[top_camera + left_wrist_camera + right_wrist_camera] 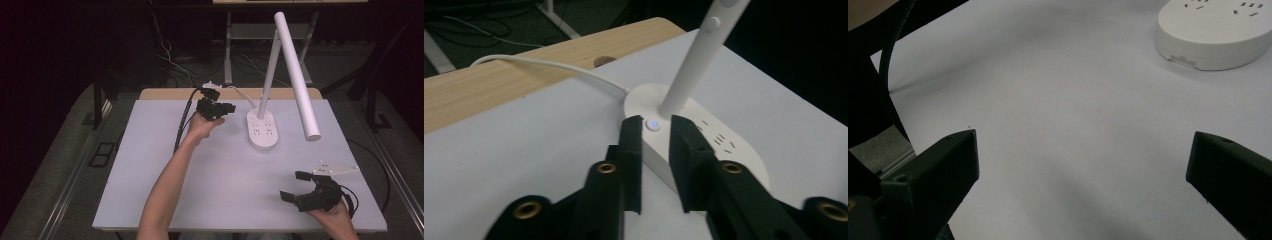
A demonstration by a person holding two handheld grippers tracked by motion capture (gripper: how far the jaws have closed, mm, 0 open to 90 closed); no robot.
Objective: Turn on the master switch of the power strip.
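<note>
A white desk lamp stands at the back middle of the table, its oval base (262,131) carrying socket slots, a slanted stem (268,75) and a long tube head (298,75). My left gripper (230,108) hovers just left of the base, jaws a narrow gap apart with nothing pressed between them. In the left gripper view its tips (655,131) frame a small lit blue button (653,124) on the base (724,145) beside the stem. My right gripper (292,185) rests near the front right, jaws wide apart and empty (1083,150), with the lamp base (1213,35) far ahead.
The lamp's white cord (243,95) runs back over the wooden desk strip (165,93). A black cable (181,125) trails from the left gripper along the white tabletop (225,170). The lamp head overhangs the table's right middle. Dark floor and table legs lie behind.
</note>
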